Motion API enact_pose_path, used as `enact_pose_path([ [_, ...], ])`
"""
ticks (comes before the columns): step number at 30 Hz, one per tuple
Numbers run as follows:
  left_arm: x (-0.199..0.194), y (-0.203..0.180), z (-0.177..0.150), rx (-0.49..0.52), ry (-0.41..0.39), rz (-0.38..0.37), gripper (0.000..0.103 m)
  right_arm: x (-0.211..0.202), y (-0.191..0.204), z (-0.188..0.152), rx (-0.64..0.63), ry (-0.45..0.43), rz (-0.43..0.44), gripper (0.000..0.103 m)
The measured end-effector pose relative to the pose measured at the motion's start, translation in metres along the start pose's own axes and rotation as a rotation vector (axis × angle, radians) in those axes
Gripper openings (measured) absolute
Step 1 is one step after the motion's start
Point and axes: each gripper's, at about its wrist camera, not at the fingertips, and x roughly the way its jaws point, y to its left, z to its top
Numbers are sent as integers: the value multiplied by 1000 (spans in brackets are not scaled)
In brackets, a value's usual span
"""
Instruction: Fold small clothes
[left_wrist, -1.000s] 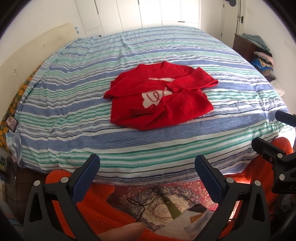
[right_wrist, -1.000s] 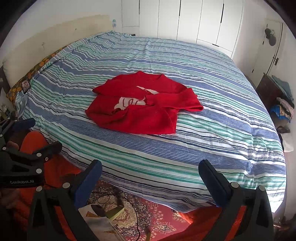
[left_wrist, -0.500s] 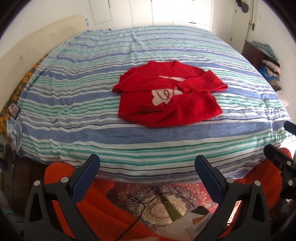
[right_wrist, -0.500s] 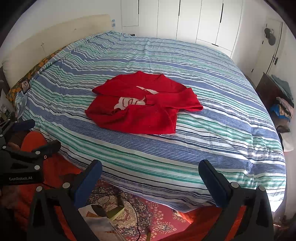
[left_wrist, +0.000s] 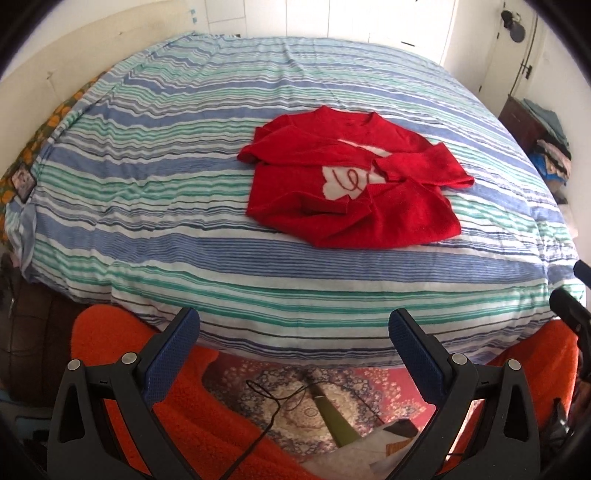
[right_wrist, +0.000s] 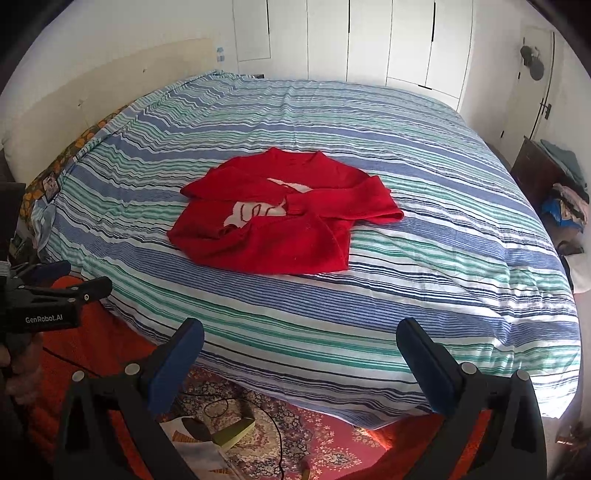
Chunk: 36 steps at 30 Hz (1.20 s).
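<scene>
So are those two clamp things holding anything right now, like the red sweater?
Nothing is held. The left gripper and right gripper are both open, short of the bed; the red sweater lies untouched on it.

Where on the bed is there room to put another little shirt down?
Bare striped bedspread lies all around the red sweater: a wide patch toward the headboard, another toward the dresser, and the near strip. Only the middle is taken.
</scene>
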Motion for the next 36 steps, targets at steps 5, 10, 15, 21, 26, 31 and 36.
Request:
enact_pose_path([
  [5,6,6,1,-23,12,-16,102,23,-11,24,-37,-54,60,102],
  [10,8,15,-4,-43,22,-7,102,101,-33,63,-76,27,89,81],
  [15,16,29,-8,-81,49,19,102,189,-42,98,-122,139,147,79],
  [21,24,34,-9,-103,79,36,102,275,-35,121,-173,252,154,78],
  [26,27,39,-9,-107,86,50,102,292,-30,114,-193,312,240,5],
  [31,40,59,-13,-150,105,87,102,184,-22,72,-407,194,435,5],
  [36,60,64,-13,-148,136,121,102,130,-55,-4,-463,234,354,5],
])
